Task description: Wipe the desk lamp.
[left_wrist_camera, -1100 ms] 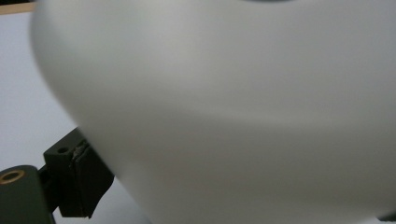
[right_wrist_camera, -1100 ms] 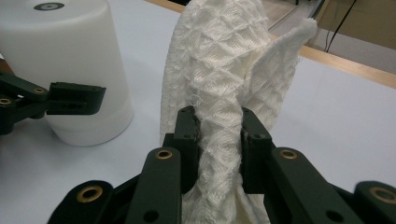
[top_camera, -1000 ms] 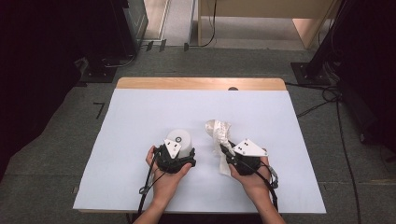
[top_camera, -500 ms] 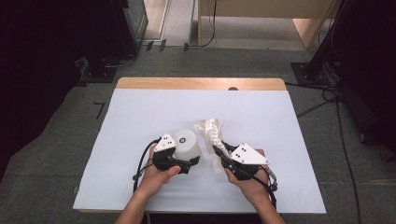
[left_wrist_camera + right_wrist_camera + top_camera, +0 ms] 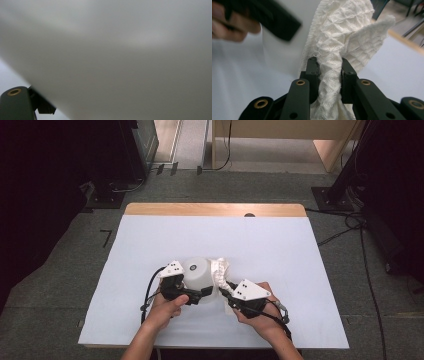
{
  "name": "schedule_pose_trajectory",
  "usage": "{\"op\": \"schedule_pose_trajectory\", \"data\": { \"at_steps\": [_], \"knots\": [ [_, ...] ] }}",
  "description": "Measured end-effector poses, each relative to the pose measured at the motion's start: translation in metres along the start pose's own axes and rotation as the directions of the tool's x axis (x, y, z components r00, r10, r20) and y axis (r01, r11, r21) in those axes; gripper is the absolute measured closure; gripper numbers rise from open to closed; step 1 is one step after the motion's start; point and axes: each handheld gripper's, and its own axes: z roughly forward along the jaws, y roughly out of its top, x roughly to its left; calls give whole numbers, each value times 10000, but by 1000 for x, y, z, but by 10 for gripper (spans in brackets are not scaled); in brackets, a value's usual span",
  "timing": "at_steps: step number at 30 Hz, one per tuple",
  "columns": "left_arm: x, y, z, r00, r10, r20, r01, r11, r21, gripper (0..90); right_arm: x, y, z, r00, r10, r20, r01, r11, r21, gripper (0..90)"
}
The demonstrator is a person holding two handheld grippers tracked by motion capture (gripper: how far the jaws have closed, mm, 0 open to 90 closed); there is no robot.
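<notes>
Both claws have drawn together at lower centre since the earlier frames, cloth now against the cup. Right claw (image 5: 329,72) clamped on the white waffle cloth (image 5: 342,37). Left claw (image 5: 192,295) at the white cup (image 5: 196,272), held on its side over the worktop (image 5: 280,240); its grip on the cup I cannot tell. For a good wipe: keep cup steady, press cloth flat on the wall, rub without slackening.
</notes>
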Motion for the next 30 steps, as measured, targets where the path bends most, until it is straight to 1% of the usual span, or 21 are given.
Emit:
{"op": "schedule_pose_trajectory", "data": {
  "at_steps": [1, 2, 3, 6, 9, 11, 12, 13, 14, 15, 17, 19, 20, 22, 23, 24, 25, 27, 29, 30],
  "knots": [
    [1, 0, -1, 10000, -4, 8, 4, 10000, -15, 81, -1, -2, 3, 9999, 118, -111, -115, 9997, 208, 742],
    [1, -1, 0, 10000, 11, 4, -11, 10000, 34, 81, -2, -4, 5, 9998, 126, -182, -121, 9996, 261, 742],
    [1, -1, 0, 10000, 25, 33, -25, 9999, 102, 81, -2, -3, 4, 9997, 182, -154, -179, 9996, 217, 742],
    [-5, -3, 8, 9997, 215, 138, -220, 9990, 396, 81, -2, 4, -4, 9996, 275, -84, -278, 9989, -383, 741],
    [-12, -5, 17, 9982, 564, 183, -576, 9956, 740, 82, -2, 12, -16, 9992, 366, 152, -347, 9930, -1130, 741],
    [-15, -5, 20, 9980, 590, 221, -605, 9952, 770, 81, -3, 14, -20, 9989, 378, 266, -337, 9896, -1397, 741],
    [-14, -5, 19, 9980, 594, 223, -610, 9952, 765, 81, -3, 13, -21, 9986, 455, 256, -417, 9900, -1346, 742],
    [-14, -5, 19, 9981, 591, 199, -604, 9954, 745, 82, -4, 12, -19, 9988, 428, 218, -396, 9907, -1300, 742],
    [-13, -4, 17, 9981, 575, 202, -588, 9958, 698, 82, -4, 10, -17, 9986, 500, 158, -479, 9926, -1120, 742],
    [-12, -4, 15, 9984, 528, 196, -538, 9969, 576, 81, -4, 7, -13, 9988, 482, 94, -472, 9952, -860, 742],
    [-8, -2, 9, 9989, 418, 217, -425, 9985, 346, 82, -4, 1, -5, 9992, 399, 10, -399, 9991, -158, 742],
    [-4, -1, 4, 9993, 281, 235, -284, 9995, 132, 81, -5, -4, 3, 9982, 457, -391, -437, 9978, 501, 741],
    [-2, -1, 2, 9993, 211, 320, -213, 9998, 56, 81, -6, -6, 5, 9974, 425, -584, -383, 9967, 714, 740],
    [-1, -2, 2, 9994, 126, 337, -126, 9999, -5, 81, -6, -4, 5, 9969, 331, -718, -275, 9966, 778, 741],
    [-1, -2, 2, 9993, 150, 346, -150, 9999, 8, 82, -5, -2, 3, 9972, 346, -657, -298, 9969, 730, 741],
    [-2, -3, 3, 9991, 188, 369, -191, 9998, 63, 81, -6, 1, 1, 9979, 267, -598, -233, 9981, 565, 741],
    [-3, -3, 5, 9991, 211, 370, -215, 9997, 123, 82, -5, 4, -3, 9981, 278, -549, -262, 9992, 309, 741],
    [-7, -4, 10, 9986, 372, 388, -385, 9987, 330, 82, -4, 11, -11, 9992, 227, -340, -234, 9995, -220, 740],
    [-12, -5, 15, 9977, 521, 439, -542, 9973, 497, 82, -3, 18, -19, 9997, 194, -115, -203, 9960, -875, 739],
    [-13, -5, 16, 9973, 563, 468, -587, 9969, 519, 82, -3, 20, -23, 9998, 222, -14, -222, 9939, -1081, 739]
  ]
}}
